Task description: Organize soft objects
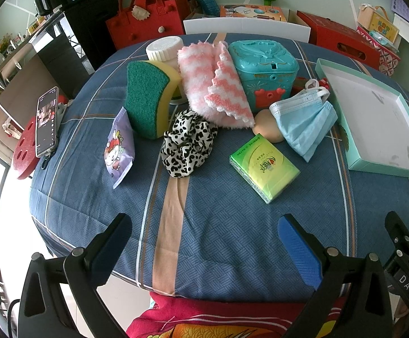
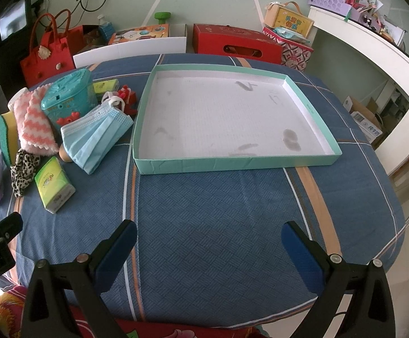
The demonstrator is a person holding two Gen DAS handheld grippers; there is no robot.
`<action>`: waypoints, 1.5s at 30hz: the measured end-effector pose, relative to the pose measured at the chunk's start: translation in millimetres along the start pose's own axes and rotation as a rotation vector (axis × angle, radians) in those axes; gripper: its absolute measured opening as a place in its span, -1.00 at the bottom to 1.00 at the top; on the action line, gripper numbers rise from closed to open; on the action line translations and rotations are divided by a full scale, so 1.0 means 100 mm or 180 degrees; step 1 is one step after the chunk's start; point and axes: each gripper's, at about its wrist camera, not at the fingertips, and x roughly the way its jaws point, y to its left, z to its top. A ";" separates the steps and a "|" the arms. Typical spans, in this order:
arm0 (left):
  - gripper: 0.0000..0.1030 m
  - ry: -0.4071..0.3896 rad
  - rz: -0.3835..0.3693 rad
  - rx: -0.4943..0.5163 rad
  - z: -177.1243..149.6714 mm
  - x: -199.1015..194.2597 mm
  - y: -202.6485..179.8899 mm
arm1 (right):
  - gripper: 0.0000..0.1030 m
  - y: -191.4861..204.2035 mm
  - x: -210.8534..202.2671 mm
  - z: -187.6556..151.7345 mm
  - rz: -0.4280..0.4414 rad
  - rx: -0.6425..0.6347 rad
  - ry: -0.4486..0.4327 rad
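On the blue tablecloth lie soft things: a green-and-yellow sponge (image 1: 148, 95), a pink-and-white cloth (image 1: 213, 84), a leopard scrunchie (image 1: 187, 143), a blue face mask (image 1: 306, 118), a green tissue pack (image 1: 263, 163) and a purple sachet (image 1: 120, 149). A shallow mint box lid (image 2: 232, 163) stands empty to their right. My left gripper (image 1: 204, 225) is open and empty, near the table's front edge, short of the tissue pack. My right gripper (image 2: 208, 233) is open and empty, in front of the lid.
A teal plastic box (image 1: 263, 64), a white jar (image 1: 165, 48), a red toy (image 2: 127, 98) and a beige egg-shaped thing (image 1: 266, 124) sit among the soft things. A phone (image 1: 46, 121) stands at the left edge. Red bags and boxes stand behind the table.
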 end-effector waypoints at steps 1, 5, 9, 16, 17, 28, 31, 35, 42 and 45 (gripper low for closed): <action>1.00 -0.0001 -0.0001 -0.0001 0.00 0.00 0.00 | 1.00 0.00 0.00 0.00 0.0002 0.0000 0.0002; 1.00 0.0003 -0.0012 -0.0002 -0.01 0.01 0.00 | 1.00 0.00 0.00 0.00 -0.0005 -0.0003 -0.0002; 1.00 0.0005 -0.0031 -0.0010 -0.01 0.02 0.02 | 1.00 0.02 0.00 -0.01 -0.0015 -0.0012 -0.0015; 1.00 0.0010 -0.0069 -0.0024 -0.01 0.02 0.04 | 1.00 0.02 0.00 0.00 -0.0021 -0.0027 0.0012; 1.00 0.0013 -0.0078 -0.0028 -0.01 0.02 0.04 | 1.00 0.02 0.00 0.00 -0.0023 -0.0029 0.0013; 1.00 0.0127 -0.0292 -0.0243 0.05 0.05 0.20 | 1.00 0.03 0.01 0.04 -0.0006 -0.0036 0.0073; 1.00 0.0119 -0.0257 -0.0331 0.17 0.07 0.38 | 1.00 0.12 -0.08 0.15 0.0006 -0.0160 -0.0068; 1.00 0.0114 -0.0268 -0.0481 0.33 0.10 0.65 | 1.00 0.26 -0.21 0.38 0.0266 -0.0224 -0.0204; 1.00 0.0098 -0.0215 -0.0677 0.53 0.22 1.12 | 1.00 0.66 -0.28 0.71 0.0672 -0.0358 -0.0268; 1.00 0.0141 -0.0239 -0.0799 0.58 0.32 1.32 | 1.00 0.87 -0.23 0.78 0.0792 -0.0488 -0.0235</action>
